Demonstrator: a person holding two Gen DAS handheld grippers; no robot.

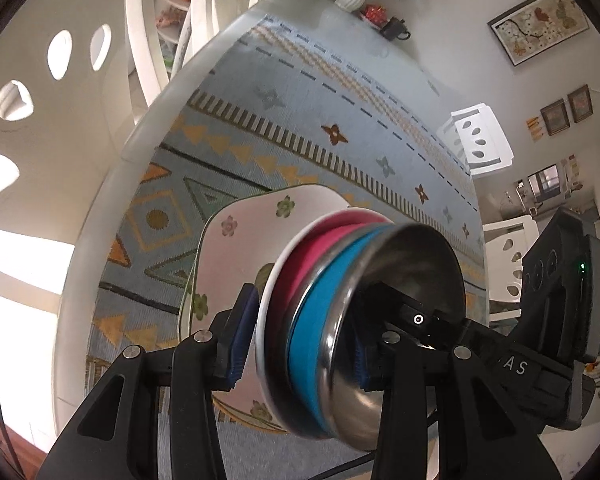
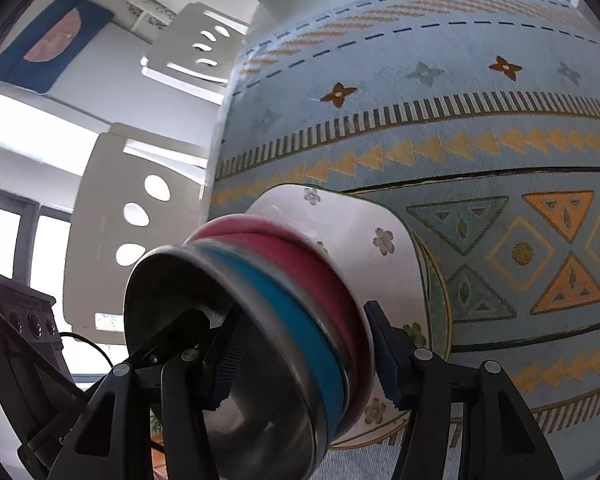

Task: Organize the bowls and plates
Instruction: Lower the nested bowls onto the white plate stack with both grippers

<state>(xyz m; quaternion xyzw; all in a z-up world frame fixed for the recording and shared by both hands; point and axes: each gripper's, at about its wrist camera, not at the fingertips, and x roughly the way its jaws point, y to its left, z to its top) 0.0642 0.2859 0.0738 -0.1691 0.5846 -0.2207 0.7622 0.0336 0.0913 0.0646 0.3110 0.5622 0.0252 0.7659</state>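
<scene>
Pinching nested bowl stack (image 1: 332,320) from opposite sides — L tool (image 1: 300,344) & R tool (image 2: 304,360), both tilted over tablecloth (image 2: 460,120).

White cut-out chairs (image 1: 478,142), patterned tablecloth (image 2: 460,128), framed pictures (image 1: 540,24), bright window (image 2: 16,248)

Your stacked bowls (image 1: 324,320) are motion-blurred at the rims in both views. The floral plate (image 1: 236,248) is mostly hidden behind them; its lower edge is lost behind the left gripper (image 1: 300,344). Whether bowls touch plate: can't tell. Right gripper (image 2: 304,356) inner finger is partly hidden inside the steel bowl (image 2: 228,360). Wall pictures (image 1: 540,24) too small to read.
</scene>
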